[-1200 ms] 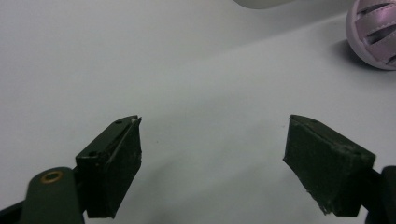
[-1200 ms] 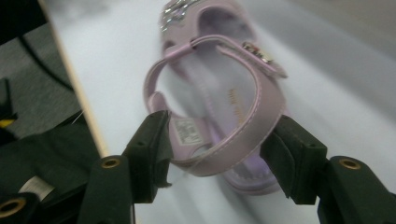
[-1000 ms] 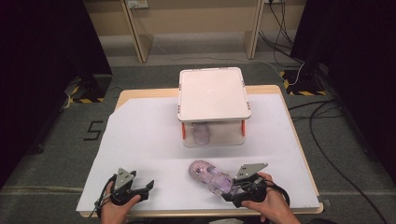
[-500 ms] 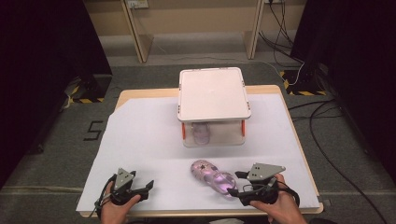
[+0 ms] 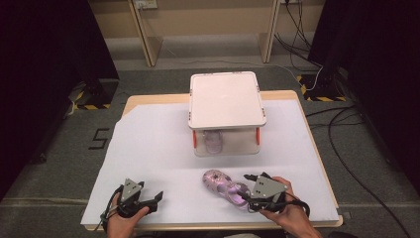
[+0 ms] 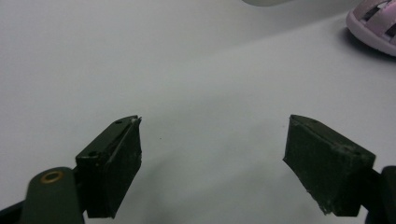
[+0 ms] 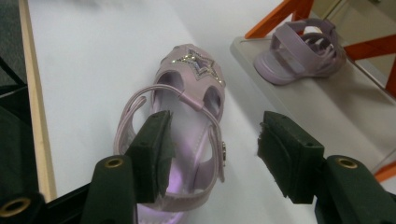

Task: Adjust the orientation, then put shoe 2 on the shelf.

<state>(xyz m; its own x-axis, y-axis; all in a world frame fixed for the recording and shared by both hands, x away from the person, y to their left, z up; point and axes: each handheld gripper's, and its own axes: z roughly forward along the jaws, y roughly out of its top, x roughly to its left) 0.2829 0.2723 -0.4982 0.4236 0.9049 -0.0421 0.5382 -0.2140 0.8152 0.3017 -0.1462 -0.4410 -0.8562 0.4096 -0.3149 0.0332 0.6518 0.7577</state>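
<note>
From the high view, the lilac sandal (image 5: 224,187) lies on the white table cover (image 5: 148,148) near the front edge, with the right gripper (image 5: 246,191) at its heel and the left gripper (image 5: 157,200) well apart. In the left gripper view, its jaws stand wide open over bare cover, holding nothing. In the right gripper view, the jaws gape around the sandal's heel strap (image 7: 205,112) without clamping it, and a second sandal (image 7: 299,46) rests on the rack's lower shelf (image 7: 355,102).

Grey floor (image 5: 148,89), black curtains (image 5: 44,59), trailing cables (image 5: 346,124)
</note>
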